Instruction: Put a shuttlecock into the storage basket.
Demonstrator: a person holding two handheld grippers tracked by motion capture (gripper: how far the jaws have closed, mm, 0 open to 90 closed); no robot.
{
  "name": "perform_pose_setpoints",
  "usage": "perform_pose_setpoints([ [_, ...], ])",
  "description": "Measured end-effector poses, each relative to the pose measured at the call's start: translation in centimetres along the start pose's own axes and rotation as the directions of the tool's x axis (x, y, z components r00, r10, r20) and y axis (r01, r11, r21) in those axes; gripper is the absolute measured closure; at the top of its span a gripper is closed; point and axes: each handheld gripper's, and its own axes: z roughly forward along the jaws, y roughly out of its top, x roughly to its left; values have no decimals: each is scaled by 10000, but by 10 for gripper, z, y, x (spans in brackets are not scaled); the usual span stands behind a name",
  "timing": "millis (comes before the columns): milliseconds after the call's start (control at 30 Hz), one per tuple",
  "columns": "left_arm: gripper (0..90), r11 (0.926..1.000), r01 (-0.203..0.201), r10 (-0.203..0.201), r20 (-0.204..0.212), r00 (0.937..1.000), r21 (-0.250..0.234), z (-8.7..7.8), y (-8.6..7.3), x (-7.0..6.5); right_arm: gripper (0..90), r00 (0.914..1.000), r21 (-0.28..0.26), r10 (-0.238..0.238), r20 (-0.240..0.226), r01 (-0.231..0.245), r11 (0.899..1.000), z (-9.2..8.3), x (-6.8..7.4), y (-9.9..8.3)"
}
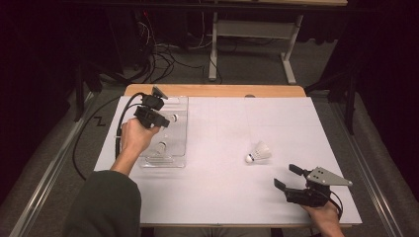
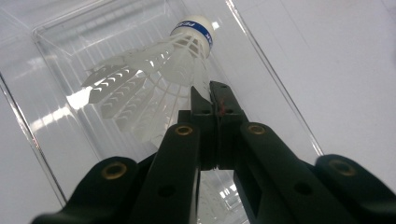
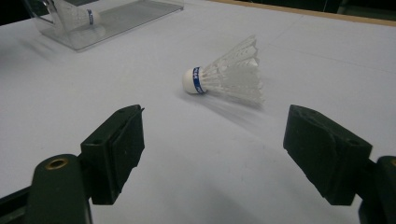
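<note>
Glossy clear plastic tray (image 2: 261,56); white plastic shuttlecock (image 3: 224,77); matt white table (image 1: 222,187); wooden edge (image 1: 212,90).

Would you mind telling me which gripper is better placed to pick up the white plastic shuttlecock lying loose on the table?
Right. The right gripper is open beside the loose white plastic shuttlecock; the left gripper is shut on another shuttlecock over the clear tray.

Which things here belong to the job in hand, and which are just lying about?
Job:
white plastic shuttlecock pinched by left gripper
clear plastic tray
loose white shuttlecock
open right gripper

Lying about:
tangled black floor cables
grey metal frame
</note>
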Motion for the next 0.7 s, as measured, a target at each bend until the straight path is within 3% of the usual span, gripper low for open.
perform_pose_setpoints([
  [700, 893, 9982, 419, -411, -208, 9989, 418, 19, -9, 14, 208, 10000, 22, 5, -6, -5, 10000, 0, 0, 0],
])
